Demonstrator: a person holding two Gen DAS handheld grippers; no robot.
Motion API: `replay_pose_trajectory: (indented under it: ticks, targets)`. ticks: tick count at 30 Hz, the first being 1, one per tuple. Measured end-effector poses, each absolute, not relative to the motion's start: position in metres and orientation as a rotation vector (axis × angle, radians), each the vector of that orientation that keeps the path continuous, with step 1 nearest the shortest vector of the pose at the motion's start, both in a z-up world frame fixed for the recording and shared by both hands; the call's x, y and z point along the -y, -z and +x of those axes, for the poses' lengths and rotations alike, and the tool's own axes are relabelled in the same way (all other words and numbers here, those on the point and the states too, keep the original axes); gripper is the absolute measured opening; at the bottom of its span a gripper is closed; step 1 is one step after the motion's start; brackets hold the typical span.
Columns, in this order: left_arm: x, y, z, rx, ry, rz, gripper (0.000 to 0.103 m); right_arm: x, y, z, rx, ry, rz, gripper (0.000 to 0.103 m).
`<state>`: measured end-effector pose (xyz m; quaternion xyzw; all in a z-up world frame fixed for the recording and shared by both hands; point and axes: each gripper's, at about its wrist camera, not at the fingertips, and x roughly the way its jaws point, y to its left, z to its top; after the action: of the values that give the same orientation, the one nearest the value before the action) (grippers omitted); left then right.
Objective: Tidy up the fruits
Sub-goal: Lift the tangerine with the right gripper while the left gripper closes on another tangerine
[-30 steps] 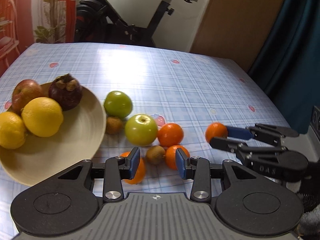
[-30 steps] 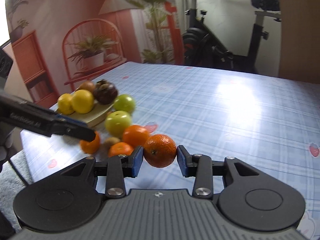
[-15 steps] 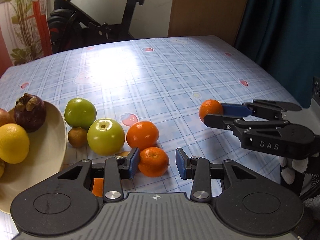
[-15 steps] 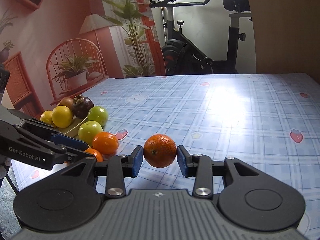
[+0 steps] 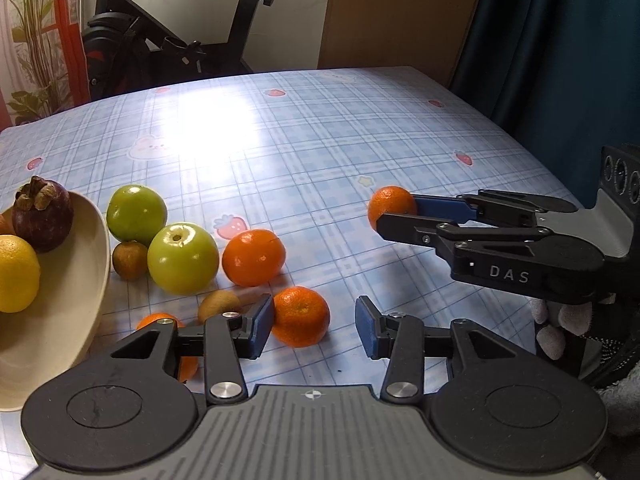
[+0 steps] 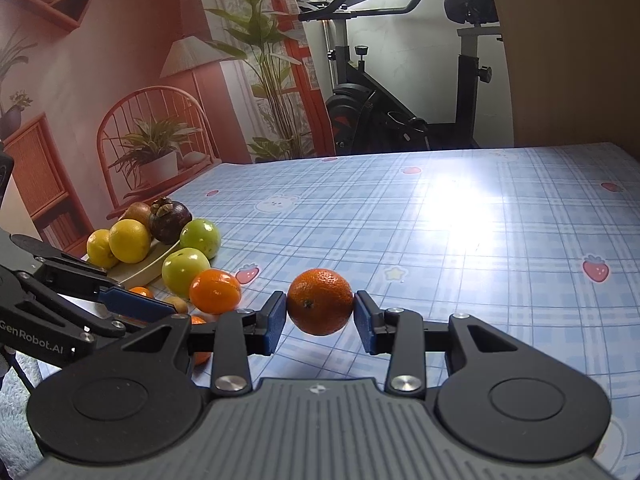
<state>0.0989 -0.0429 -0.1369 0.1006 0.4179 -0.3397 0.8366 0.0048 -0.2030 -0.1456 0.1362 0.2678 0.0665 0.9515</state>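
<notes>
Fruit lies around one landmark, the cream bowl [image 5: 86, 304] at the table's [image 5: 304, 128] left edge — lemons and a mangosteen [image 5: 42, 210] inside, green apples and oranges just beside its rim. The right gripper [image 6: 320, 314] clamps an orange [image 6: 320, 300], well apart from the bowl. The left gripper [image 5: 314, 326] has just been opening — a small orange [image 5: 301, 316] sits between its pads, touching only the left one.

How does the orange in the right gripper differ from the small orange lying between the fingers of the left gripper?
The round orange in the right gripper is clamped between both blue pads; the small orange by the left gripper touches only one pad.
The right gripper is shut on its fruit; the left gripper is open, its jaws having just opened further.
The clamped one sits apart from the fruit pile; the small one lies beside it.
Both are round and orange.
</notes>
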Motion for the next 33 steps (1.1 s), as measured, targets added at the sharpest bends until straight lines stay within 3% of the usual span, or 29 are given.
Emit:
replay_pose_trajectory:
  ticks: [18, 22, 33]
  targets:
    - [0.044, 0.151, 0.108, -0.914, 0.644, 0.183, 0.046, 0.201, 0.147, 0.008, -0.552, -0.177, 0.257, 0.040]
    - [0.043, 0.153, 0.107, -0.909, 0.652, 0.159, 0.038, 0.199, 0.147, 0.009, -0.555, -0.184, 0.260, 0.040]
    - [0.043, 0.157, 0.096, -0.873, 0.664, 0.171, 0.038, 0.204, 0.148, 0.010, -0.560, -0.196, 0.271, 0.040]
